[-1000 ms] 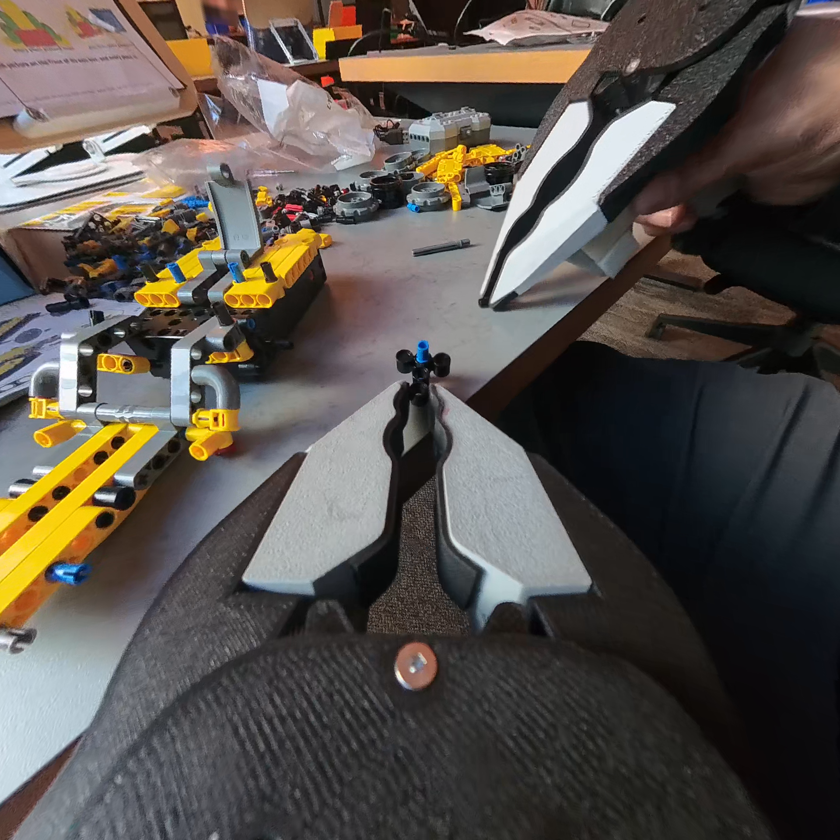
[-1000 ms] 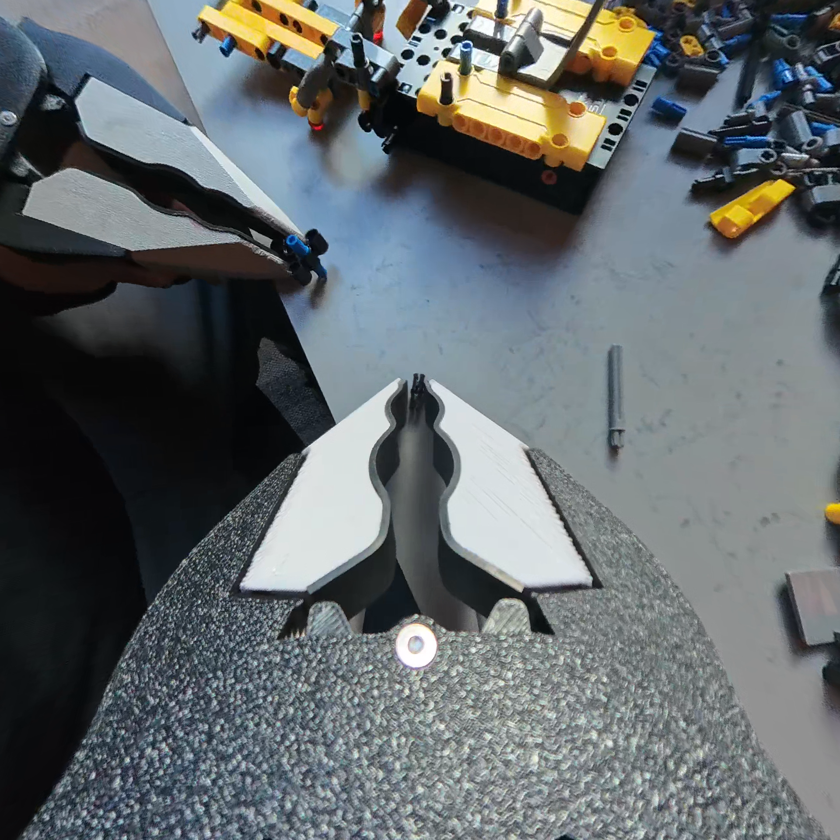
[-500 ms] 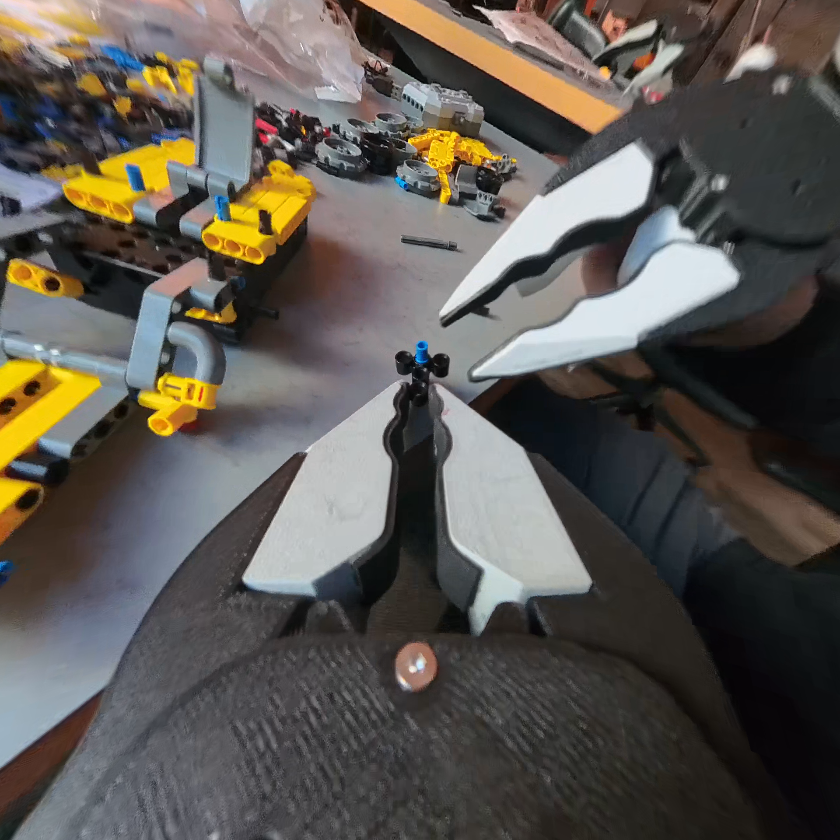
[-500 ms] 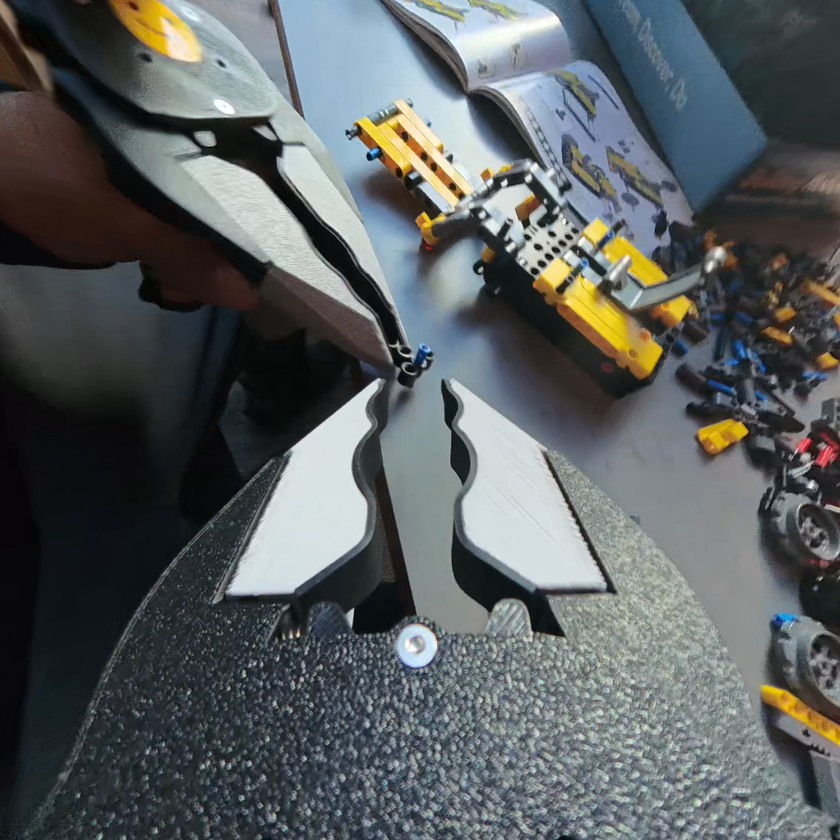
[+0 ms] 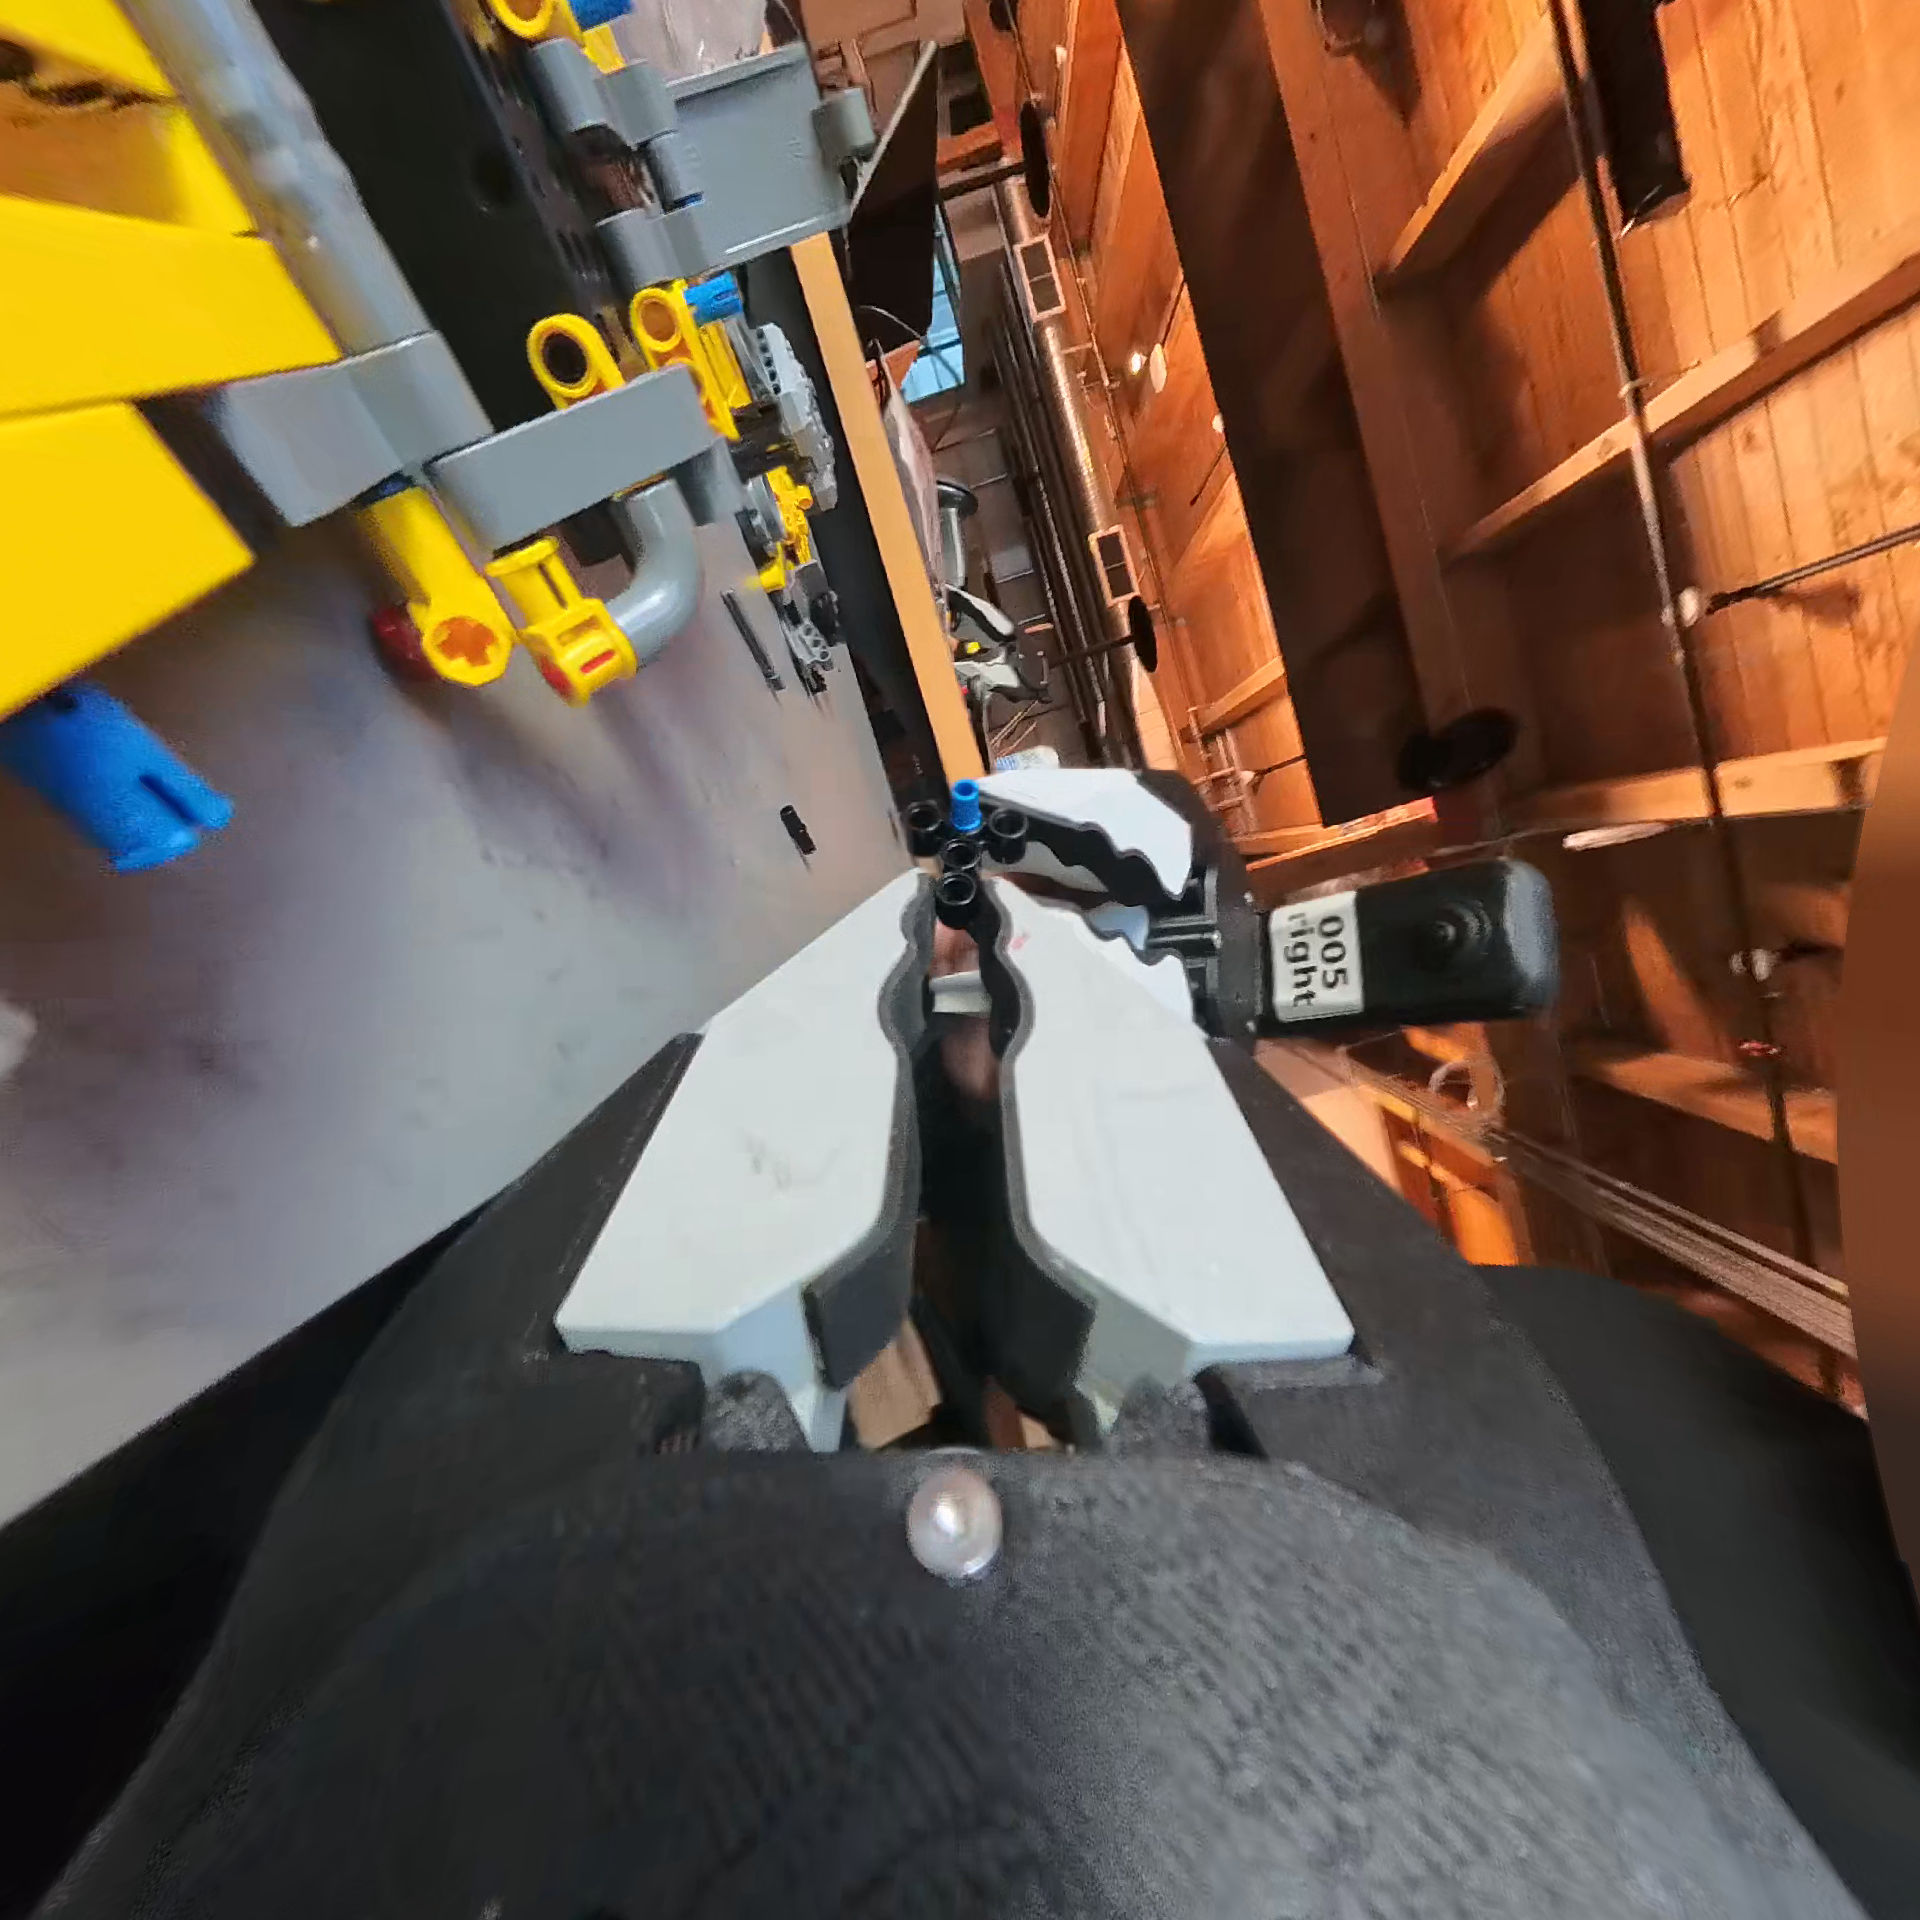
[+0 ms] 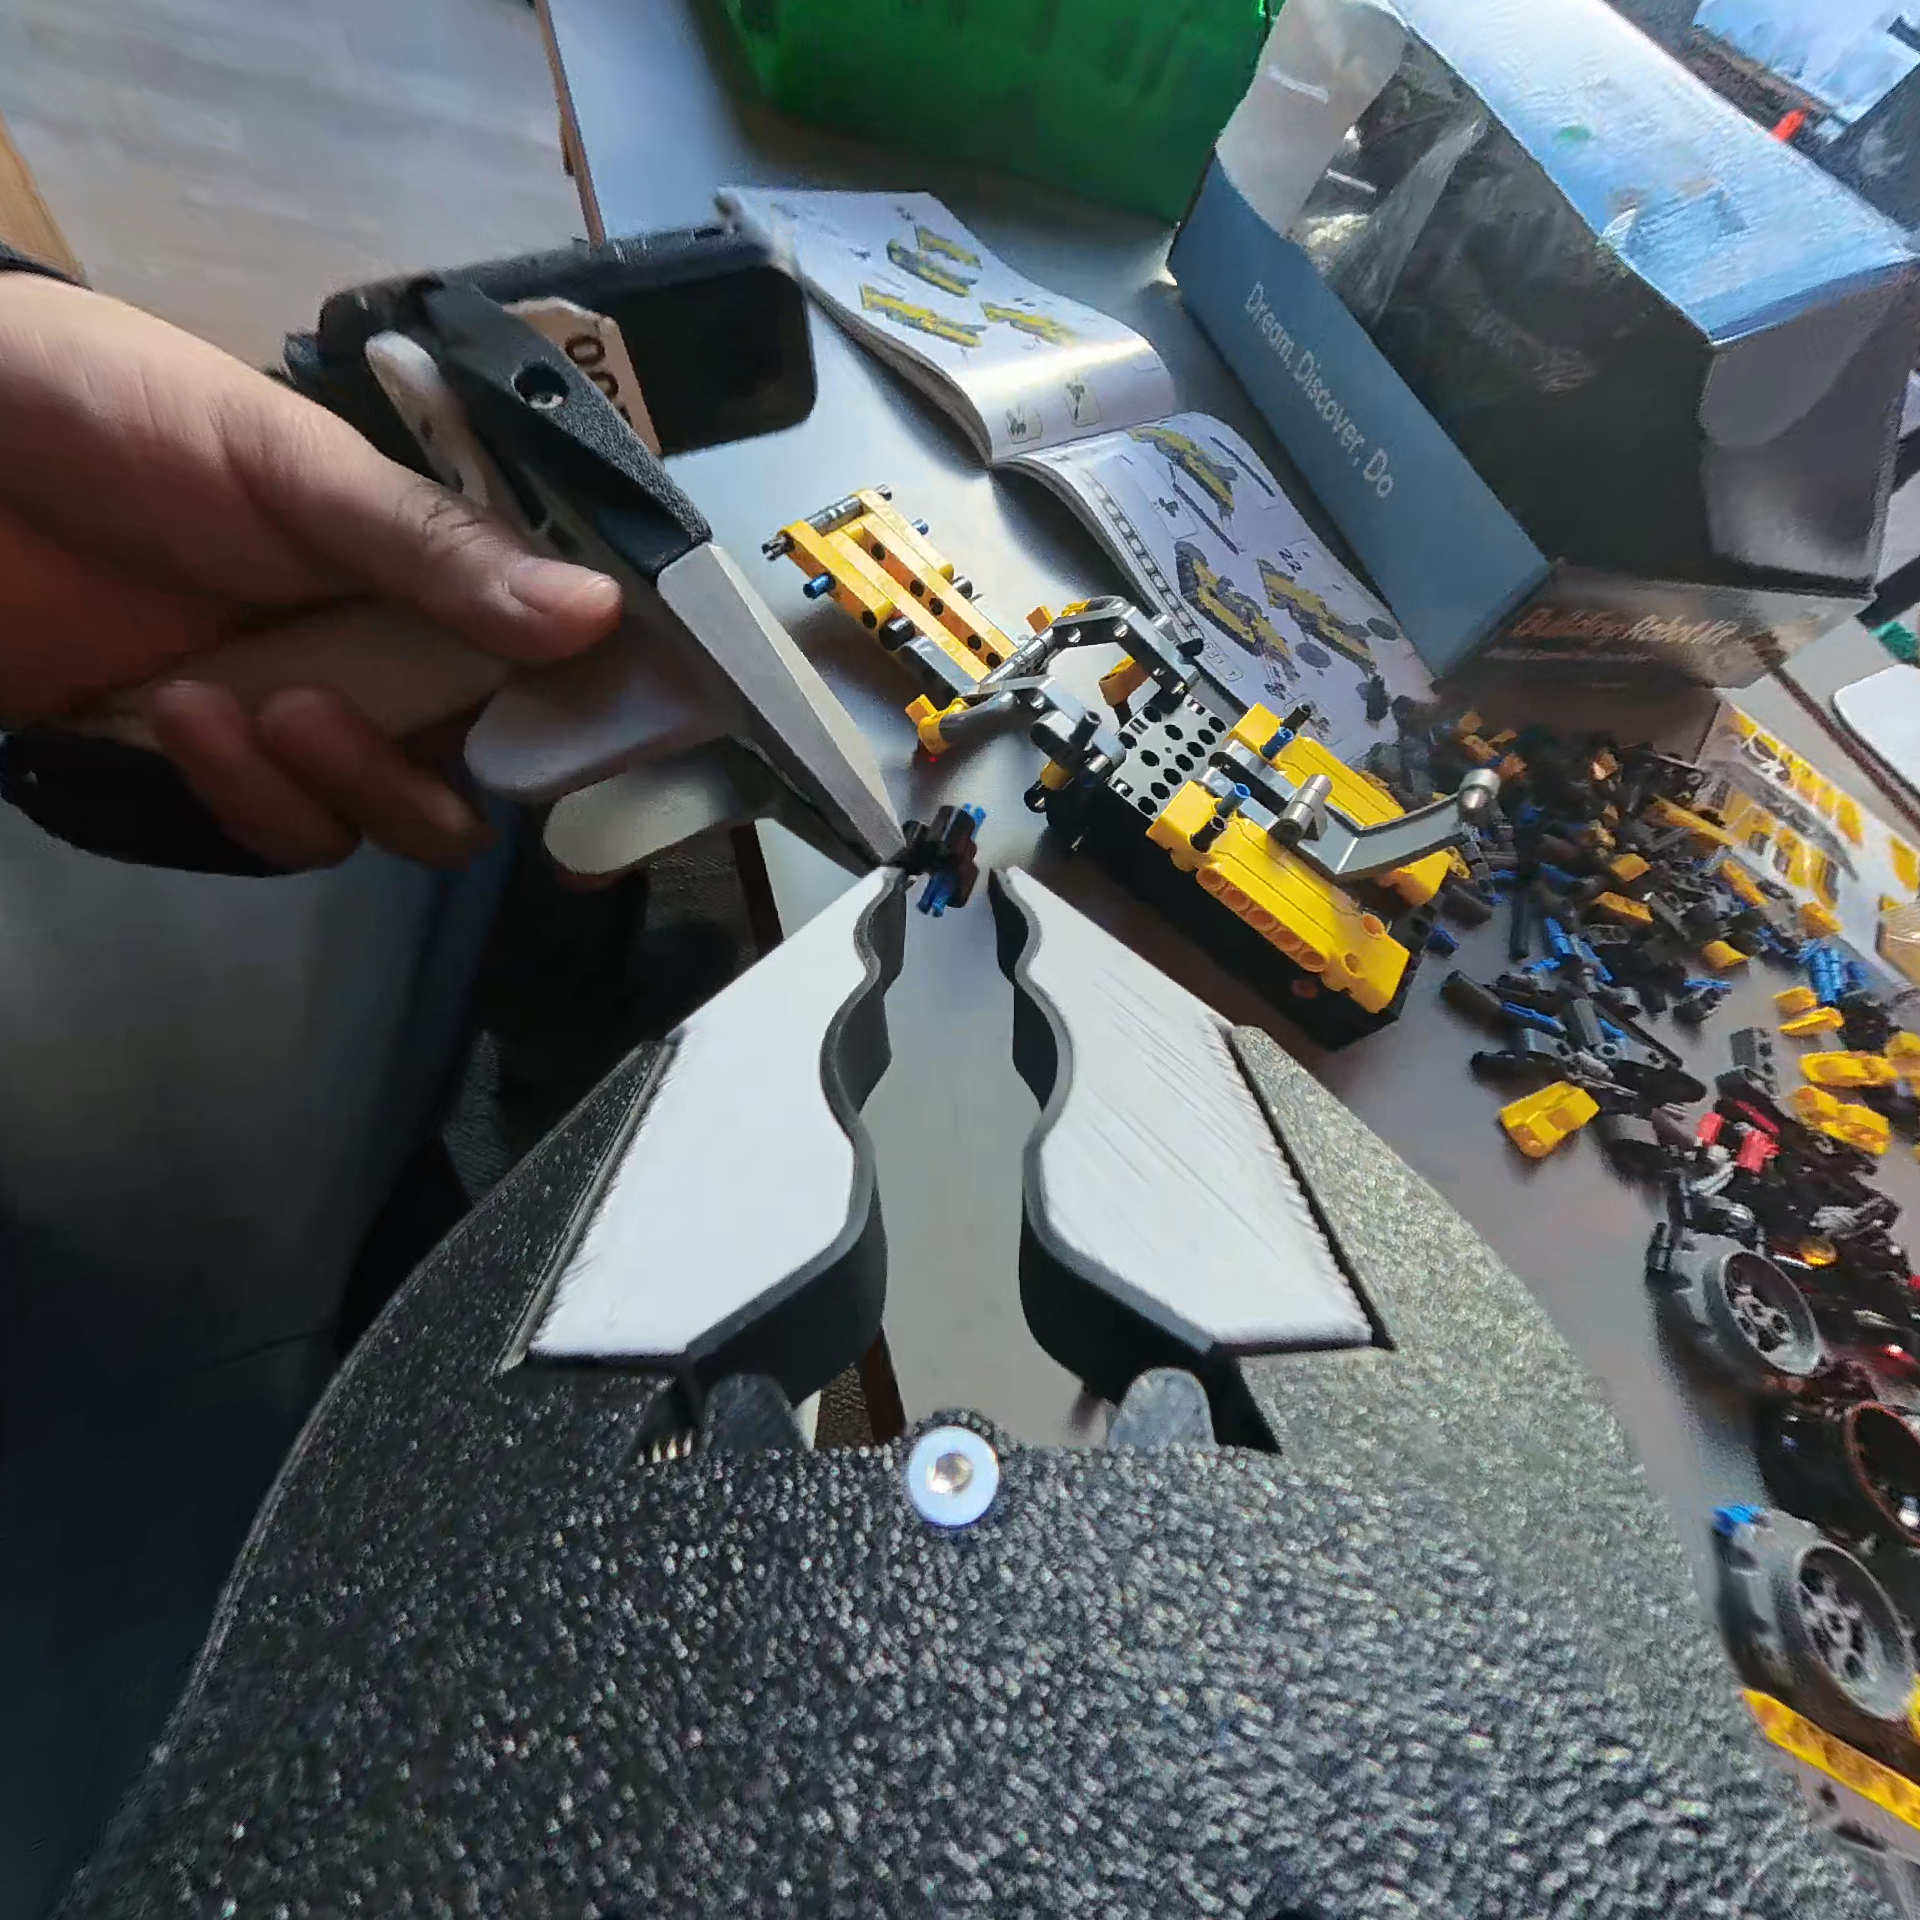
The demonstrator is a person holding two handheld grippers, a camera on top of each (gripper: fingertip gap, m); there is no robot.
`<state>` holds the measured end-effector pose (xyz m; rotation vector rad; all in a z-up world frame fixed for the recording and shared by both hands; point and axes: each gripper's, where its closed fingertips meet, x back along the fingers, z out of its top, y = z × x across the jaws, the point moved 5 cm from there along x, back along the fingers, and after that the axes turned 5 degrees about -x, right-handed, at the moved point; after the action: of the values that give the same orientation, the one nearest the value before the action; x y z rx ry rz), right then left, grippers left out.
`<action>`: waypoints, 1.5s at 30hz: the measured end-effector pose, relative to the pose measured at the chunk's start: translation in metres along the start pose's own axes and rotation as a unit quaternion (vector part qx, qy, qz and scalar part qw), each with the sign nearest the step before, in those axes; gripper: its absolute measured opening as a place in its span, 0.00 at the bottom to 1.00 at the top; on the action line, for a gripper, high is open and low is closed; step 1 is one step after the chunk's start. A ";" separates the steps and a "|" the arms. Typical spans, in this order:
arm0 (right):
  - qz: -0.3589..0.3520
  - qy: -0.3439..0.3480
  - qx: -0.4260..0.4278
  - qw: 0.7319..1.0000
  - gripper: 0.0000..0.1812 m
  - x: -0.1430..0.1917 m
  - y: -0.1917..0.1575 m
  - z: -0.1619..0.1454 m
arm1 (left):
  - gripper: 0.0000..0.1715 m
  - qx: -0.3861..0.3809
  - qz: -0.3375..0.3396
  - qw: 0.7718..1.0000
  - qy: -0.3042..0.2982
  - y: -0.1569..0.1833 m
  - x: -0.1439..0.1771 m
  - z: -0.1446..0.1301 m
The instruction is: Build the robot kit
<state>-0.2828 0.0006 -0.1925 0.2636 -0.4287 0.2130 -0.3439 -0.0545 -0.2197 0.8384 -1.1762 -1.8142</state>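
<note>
Grey tabletop [image 6: 1122, 1049] carries everything, with wooden shelving rising beyond its edge in the left wrist view; at far left in the right wrist view a person's hand [image 6: 270, 623] grips the left gripper [image 6: 896, 854], whose fingers are pressed together on a small black connector piece with blue pins [image 6: 943, 850], held just above the table near its front edge; in the left wrist view that same piece [image 5: 961, 852] sticks out beyond the pinched tips of the left gripper [image 5: 961, 914]; just right of it the right gripper [image 6: 943, 888] stands with its fingers spread apart, the piece sitting at the mouth of the gap and close to its left fingertip [image 6: 891, 883], though contact cannot be told; further right lies a yellow, black and grey brick-built model [image 6: 1195, 790] with a grey lever arm [image 6: 1392, 831]; behind it an open instruction booklet [image 6: 1039, 343] lies flat; beside that stands a blue cardboard box [image 6: 1507, 343]; at far right a heap of loose yellow, blue and black parts [image 6: 1662, 935] spreads over the table, with dark wheels [image 6: 1766, 1320] near the edge.
</note>
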 end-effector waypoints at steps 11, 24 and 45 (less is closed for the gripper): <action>0.027 0.014 -0.050 0.998 0.05 -0.004 0.003 -0.001 | 0.03 0.045 -0.017 0.999 0.013 -0.001 0.000 0.000; 0.000 0.003 -0.073 0.997 0.04 0.001 0.005 -0.014 | 0.03 -0.047 0.046 0.998 0.000 -0.002 -0.005 -0.005; -0.038 0.060 -0.109 0.992 0.04 0.007 0.007 -0.011 | 0.15 -0.425 0.164 0.886 -0.086 0.016 -0.006 -0.003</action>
<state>-0.2746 0.0117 -0.1979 0.0522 -0.3181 0.1065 -0.3342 -0.0550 -0.2056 -0.0335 -0.4599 -1.8666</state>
